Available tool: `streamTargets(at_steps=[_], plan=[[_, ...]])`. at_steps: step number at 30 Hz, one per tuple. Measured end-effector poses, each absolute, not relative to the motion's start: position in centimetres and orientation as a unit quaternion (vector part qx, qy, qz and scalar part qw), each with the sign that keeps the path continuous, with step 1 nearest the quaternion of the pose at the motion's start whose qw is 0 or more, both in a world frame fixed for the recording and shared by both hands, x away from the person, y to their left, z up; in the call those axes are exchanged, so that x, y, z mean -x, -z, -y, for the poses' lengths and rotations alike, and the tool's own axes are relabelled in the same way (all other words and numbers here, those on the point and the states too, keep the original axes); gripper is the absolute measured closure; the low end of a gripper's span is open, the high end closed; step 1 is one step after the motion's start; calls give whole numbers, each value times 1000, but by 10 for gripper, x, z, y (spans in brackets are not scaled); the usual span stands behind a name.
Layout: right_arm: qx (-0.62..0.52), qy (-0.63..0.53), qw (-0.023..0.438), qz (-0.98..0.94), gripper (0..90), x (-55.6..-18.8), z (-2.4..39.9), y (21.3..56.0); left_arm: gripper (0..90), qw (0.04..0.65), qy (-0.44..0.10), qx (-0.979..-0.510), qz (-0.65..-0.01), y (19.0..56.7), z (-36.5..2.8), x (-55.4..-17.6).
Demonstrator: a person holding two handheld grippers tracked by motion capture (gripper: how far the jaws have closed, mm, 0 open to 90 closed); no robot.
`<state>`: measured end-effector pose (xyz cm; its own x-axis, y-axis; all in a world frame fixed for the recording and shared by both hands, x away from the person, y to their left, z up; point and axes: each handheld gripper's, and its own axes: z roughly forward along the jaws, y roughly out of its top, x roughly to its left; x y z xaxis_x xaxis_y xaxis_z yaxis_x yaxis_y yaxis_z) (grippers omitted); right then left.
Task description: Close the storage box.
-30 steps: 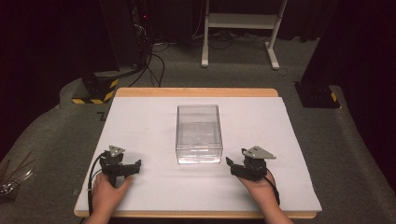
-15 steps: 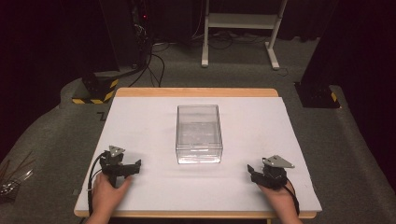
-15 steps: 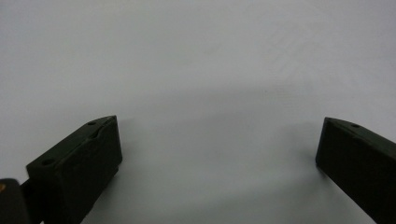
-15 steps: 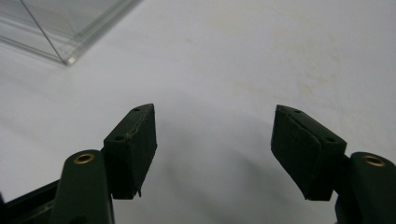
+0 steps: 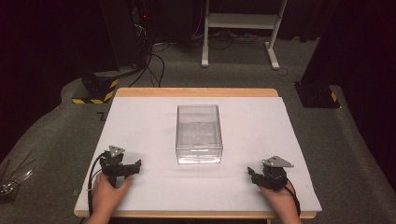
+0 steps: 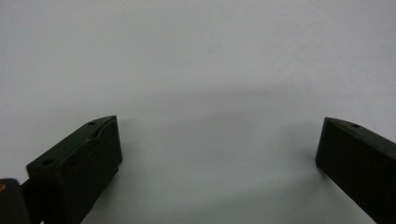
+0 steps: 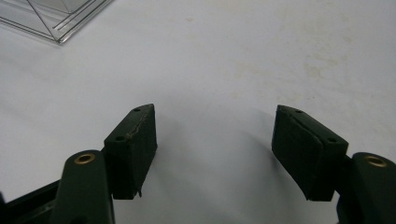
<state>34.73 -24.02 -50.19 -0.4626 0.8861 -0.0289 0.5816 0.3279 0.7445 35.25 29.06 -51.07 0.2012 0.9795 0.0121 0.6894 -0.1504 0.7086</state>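
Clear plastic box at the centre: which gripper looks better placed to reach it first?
Probably the left. The left gripper sits nearer the clear plastic box than the right gripper, which is farther out toward the white table cover's edge. Both are open and holding nothing.

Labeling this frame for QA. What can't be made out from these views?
- Clear box: whether anything lies inside; high view, glare on its walls, too small.
- Clear box corner: the rest is cut off by the top edge of the right gripper view.
- Items on the floor: left edge of the high view, dark and small.
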Motion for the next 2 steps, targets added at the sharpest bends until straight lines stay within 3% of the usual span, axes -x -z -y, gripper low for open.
streamTargets(at_steps=[2], plan=[[-467,-341,223,-785,310,-347,240,502,7,294,-247,-717,-582,511,-291,-353]])
